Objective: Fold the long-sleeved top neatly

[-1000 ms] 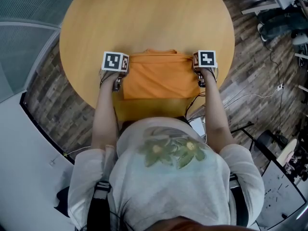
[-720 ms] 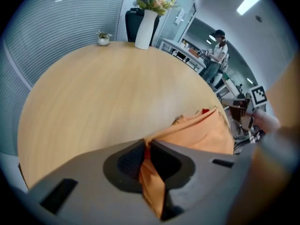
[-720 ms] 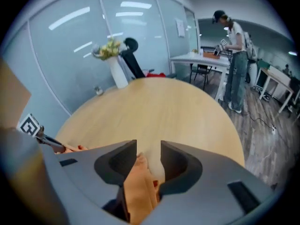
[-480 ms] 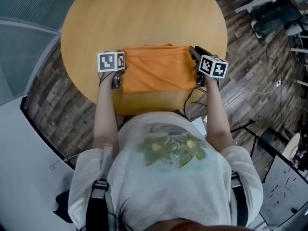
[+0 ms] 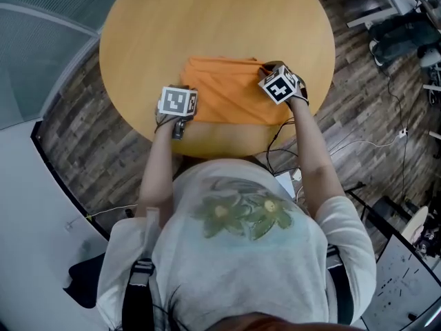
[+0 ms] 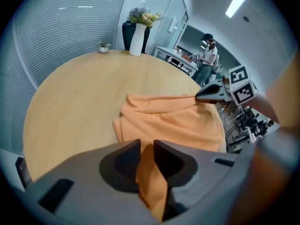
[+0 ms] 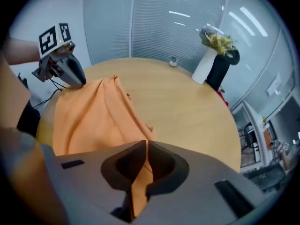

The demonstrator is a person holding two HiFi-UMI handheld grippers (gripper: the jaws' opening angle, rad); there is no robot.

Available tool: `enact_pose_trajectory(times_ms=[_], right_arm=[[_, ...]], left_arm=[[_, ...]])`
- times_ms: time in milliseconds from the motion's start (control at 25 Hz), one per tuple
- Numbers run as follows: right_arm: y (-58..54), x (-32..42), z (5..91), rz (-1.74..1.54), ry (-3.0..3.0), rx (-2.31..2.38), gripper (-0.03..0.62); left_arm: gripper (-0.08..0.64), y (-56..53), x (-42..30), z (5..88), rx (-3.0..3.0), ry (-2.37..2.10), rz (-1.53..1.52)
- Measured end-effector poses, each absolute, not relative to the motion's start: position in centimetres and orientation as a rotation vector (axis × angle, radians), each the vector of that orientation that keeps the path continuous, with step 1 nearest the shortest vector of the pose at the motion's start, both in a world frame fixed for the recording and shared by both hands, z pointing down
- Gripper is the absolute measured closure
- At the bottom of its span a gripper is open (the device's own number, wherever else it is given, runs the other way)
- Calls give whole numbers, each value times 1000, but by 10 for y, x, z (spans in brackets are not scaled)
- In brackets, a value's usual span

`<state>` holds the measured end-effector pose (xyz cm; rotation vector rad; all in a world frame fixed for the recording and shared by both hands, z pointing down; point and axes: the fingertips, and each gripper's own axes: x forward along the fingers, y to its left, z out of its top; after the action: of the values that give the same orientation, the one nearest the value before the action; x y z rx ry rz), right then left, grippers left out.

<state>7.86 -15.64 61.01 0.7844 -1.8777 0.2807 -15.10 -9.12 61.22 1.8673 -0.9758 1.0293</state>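
No words or numbers can be read. The cube (image 5: 178, 101) on the left hand-held gripper (image 6: 146, 146) and the cube (image 5: 278, 87) on the right hand-held gripper (image 7: 144, 149) show only black-and-white square patterns. Far-off things may carry print, too blurry to tell.

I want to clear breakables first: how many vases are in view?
2. A white vase and a black vase right beside it, both by the far edge of the table; others may be hidden outside the frames.

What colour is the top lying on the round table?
The top is plain orange, with no pattern; the head view shows it best.
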Motion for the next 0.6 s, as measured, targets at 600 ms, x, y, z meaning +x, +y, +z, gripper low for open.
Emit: enact_pose_trajectory(times_ms=[600], right_arm=[[-165, 78, 597, 263, -1940, 718, 419]], left_arm=[[489, -155, -129, 586, 2479, -708, 1458]])
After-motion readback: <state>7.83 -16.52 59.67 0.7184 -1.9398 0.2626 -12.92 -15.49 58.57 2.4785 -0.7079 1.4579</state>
